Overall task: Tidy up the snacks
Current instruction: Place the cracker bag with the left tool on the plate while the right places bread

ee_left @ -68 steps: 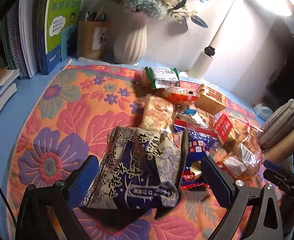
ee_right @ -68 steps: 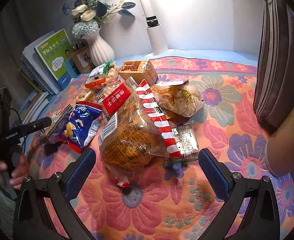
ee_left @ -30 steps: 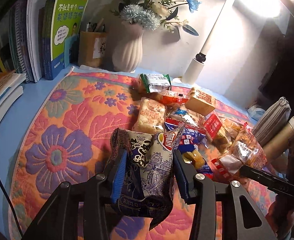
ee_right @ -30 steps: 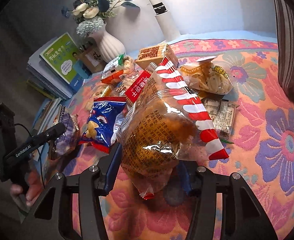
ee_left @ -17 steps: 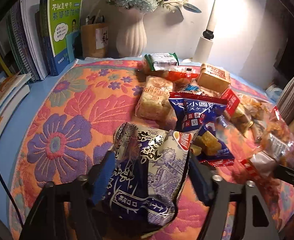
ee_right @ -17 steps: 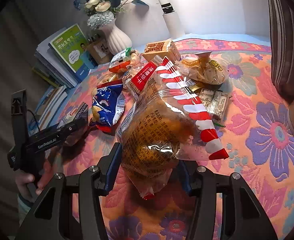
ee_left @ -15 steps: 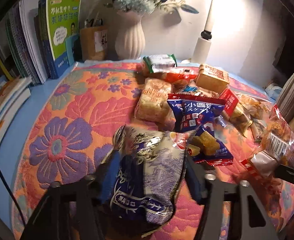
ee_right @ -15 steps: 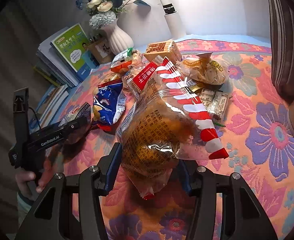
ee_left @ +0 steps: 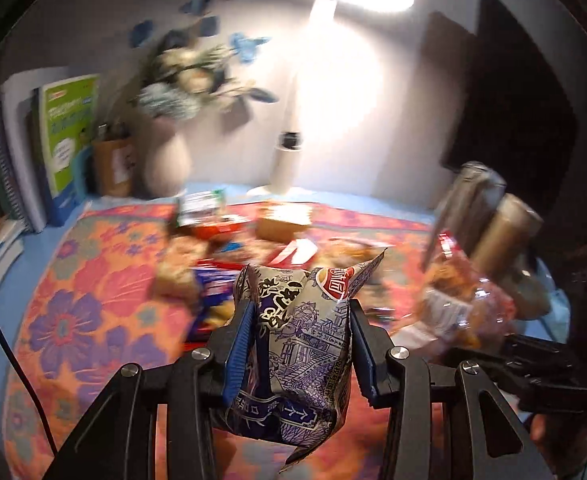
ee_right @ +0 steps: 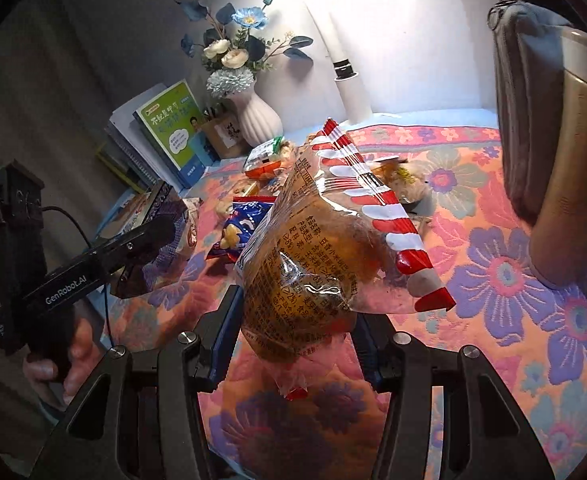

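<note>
- Left tool (ee_left: 299, 344): jaws closing, blue pads pressed into both sides of the purple-and-white snack bag (ee_left: 297, 344), bag lifted clear of the floral cloth (ee_left: 93, 312) beneath.
- Crumpled top of that bag sticking up past the fingertips, a red logo near its upper right corner.
- Seen from the right wrist: same left tool (ee_right: 149, 240) off to the left, gripped by a hand (ee_right: 59, 364) low at the frame edge, a dark cable trailing from it.
- Right tool (ee_right: 293, 328): narrow, clamped on the clear bag of golden pastries (ee_right: 305, 268), red-and-white striped seal fanning up and to the right above the jaws.
- Ahead of the right tool, on the cloth-covered worktop: a blue snack pack (ee_right: 241, 228) just left of the held bag, more packets behind it, partly hidden.
- Further ahead and left: white ribbed vase (ee_right: 257, 120) with blue and cream flowers, a brown pen holder (ee_right: 223, 136) beside it, upright books (ee_right: 173, 132) with a green cover facing out.
- Far right of the right tool: a grey striped pouch (ee_right: 529, 120) and a beige cylinder (ee_right: 565, 168), close together.
- Left wrist view heavily blurred; lamp (ee_left: 289, 160) ahead, loose snack pile (ee_left: 253, 240) between lamp and tool, details unreadable.
</note>
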`<state>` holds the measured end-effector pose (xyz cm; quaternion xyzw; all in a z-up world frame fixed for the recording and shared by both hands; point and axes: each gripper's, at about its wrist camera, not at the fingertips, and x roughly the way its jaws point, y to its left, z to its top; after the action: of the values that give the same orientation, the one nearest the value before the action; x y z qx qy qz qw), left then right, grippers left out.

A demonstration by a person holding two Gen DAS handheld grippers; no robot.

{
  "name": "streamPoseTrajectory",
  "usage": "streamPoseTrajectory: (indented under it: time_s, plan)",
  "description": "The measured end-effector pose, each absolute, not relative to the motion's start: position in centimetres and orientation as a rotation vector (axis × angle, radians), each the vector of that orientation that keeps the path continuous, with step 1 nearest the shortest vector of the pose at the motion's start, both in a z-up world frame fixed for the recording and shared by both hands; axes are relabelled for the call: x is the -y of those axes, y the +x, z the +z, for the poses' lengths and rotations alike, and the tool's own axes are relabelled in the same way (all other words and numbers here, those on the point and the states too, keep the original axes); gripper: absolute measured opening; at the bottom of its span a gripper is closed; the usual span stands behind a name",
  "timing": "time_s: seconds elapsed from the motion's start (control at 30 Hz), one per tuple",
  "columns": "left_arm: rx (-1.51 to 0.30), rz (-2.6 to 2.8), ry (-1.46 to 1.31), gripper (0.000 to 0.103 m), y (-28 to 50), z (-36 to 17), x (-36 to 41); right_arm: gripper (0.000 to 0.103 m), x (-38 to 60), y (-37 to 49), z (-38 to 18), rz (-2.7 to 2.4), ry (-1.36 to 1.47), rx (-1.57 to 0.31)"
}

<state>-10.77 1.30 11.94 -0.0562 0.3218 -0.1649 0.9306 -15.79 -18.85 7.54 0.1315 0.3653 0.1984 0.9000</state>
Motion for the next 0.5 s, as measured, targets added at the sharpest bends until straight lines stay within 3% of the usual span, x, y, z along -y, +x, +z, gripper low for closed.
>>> streamPoseTrajectory:
  time_s: [0.5]
  plan:
    - [-0.713,-0.735,-0.042,0.044,-11.1,12.5,17.3,0.05,33.6,-22.3,7.7,0.169,0.372,-0.731]
